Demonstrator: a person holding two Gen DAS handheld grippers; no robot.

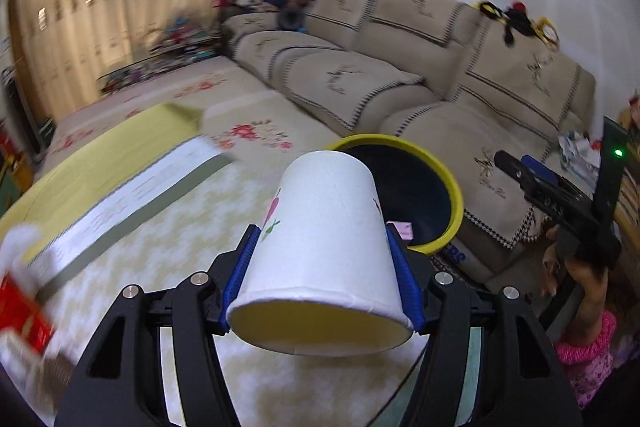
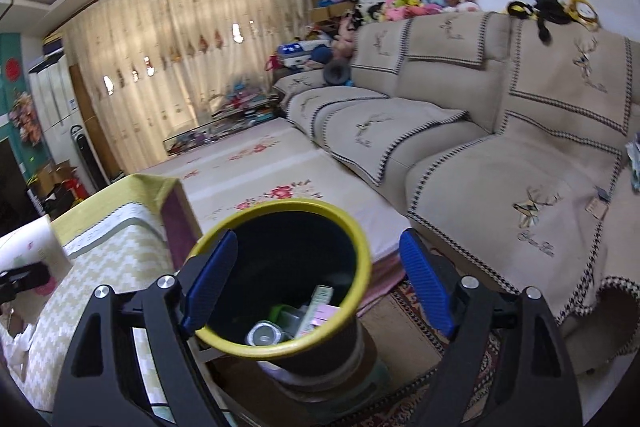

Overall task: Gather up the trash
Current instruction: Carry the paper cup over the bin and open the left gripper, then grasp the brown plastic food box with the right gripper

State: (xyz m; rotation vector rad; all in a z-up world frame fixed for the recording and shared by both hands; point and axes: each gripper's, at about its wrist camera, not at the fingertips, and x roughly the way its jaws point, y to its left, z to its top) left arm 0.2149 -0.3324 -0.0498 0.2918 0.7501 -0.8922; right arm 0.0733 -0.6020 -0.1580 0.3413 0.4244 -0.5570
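My left gripper [image 1: 320,259] is shut on a white paper cup [image 1: 324,251] with a pink print, held on its side with its mouth toward the camera, above the table and just short of the bin. The trash bin [image 1: 452,187] is dark with a yellow rim and stands beyond the cup. In the right wrist view my right gripper [image 2: 316,283] is open and empty, hovering over the bin [image 2: 360,247], which holds several pieces of trash [image 2: 288,319]. The right gripper also shows in the left wrist view [image 1: 532,183].
A table with a yellow zigzag cloth [image 1: 168,251] lies left of the bin. A red box [image 1: 24,319] sits at its left edge. A beige sofa [image 1: 400,75] runs along the wall on the right. A floral mat [image 2: 256,167] lies beyond.
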